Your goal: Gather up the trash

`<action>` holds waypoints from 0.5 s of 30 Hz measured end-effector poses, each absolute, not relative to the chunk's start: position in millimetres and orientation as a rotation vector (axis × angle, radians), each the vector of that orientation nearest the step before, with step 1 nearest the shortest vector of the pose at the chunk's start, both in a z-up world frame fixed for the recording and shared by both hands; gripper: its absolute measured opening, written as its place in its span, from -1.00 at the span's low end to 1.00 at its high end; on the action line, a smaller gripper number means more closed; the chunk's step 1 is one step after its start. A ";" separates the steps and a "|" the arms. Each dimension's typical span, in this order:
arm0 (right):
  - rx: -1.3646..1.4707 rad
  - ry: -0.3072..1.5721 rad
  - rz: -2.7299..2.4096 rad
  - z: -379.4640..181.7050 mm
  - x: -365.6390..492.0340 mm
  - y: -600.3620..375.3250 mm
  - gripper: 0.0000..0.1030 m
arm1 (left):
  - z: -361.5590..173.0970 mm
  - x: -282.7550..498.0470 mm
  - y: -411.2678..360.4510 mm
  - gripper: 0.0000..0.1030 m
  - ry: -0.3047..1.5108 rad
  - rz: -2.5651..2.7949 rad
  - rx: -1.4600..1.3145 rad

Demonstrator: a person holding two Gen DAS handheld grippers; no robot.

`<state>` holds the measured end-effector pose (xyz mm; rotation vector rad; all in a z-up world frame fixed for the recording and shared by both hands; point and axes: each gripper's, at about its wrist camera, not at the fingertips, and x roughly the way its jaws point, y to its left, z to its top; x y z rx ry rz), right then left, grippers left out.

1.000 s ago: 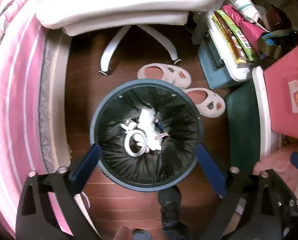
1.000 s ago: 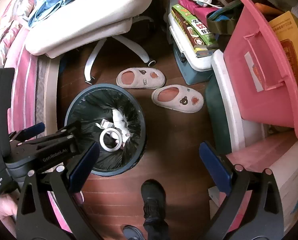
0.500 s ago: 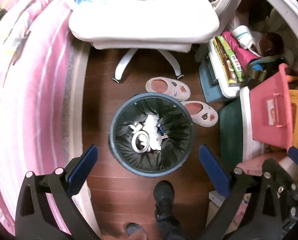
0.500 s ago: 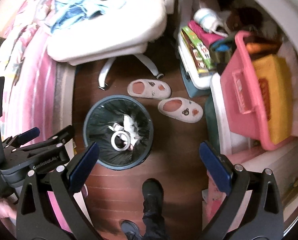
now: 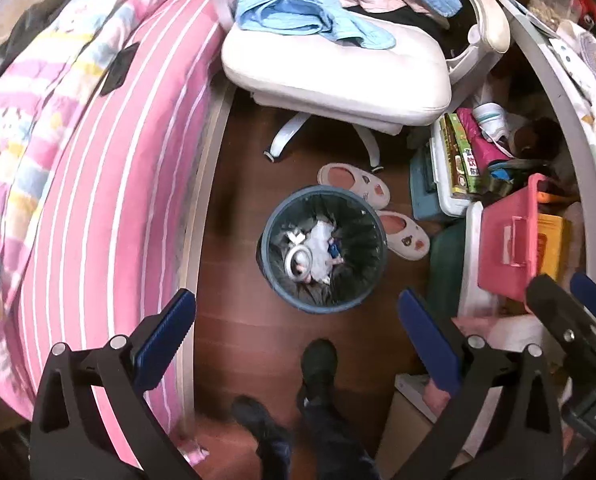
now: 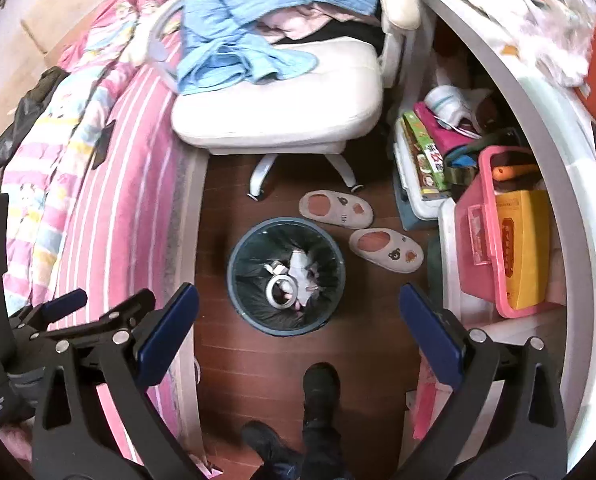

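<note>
Bin (image 5: 323, 307): round, dark-lined, on the wood floor (image 5: 242, 184) between bed (image 5: 110, 184) and storage clutter; smaller and farther below than one second ago in both wrist views.
Contents: tape ring (image 5: 298, 261), white crumpled paper (image 5: 320, 240), small blue scrap; same arrangement as in the earlier frames, nothing added.
Left tool (image 5: 294, 346): spread wide, nothing between the blue pads; raised well clear of the bin rim it earlier flanked.
Right tool (image 6: 296, 334): likewise wide and unloaded; raised in step.
Newly exposed by the rise: chair (image 6: 276, 108) seat with blue clothing (image 6: 254, 20), more of the bed, white tabletop (image 6: 530, 92) edge at right.
Slippers (image 6: 336, 210): beside the bin, unmoved.
Judgement: deposit apparently complete; both tools free for the next piece of trash, none identifiable on the visible floor; search of bed, chair or tabletop likely next.
</note>
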<state>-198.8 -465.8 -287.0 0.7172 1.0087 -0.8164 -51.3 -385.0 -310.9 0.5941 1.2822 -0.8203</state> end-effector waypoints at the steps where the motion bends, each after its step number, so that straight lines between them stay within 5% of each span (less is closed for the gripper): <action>1: 0.706 1.003 -0.808 -281.4 -196.3 -461.1 0.92 | -305.6 -51.7 -380.3 0.91 1.279 -0.829 0.585; 15: 0.638 0.981 -0.761 -231.4 -178.2 -391.4 0.92 | -246.3 -34.6 -299.4 0.91 1.225 -0.784 0.526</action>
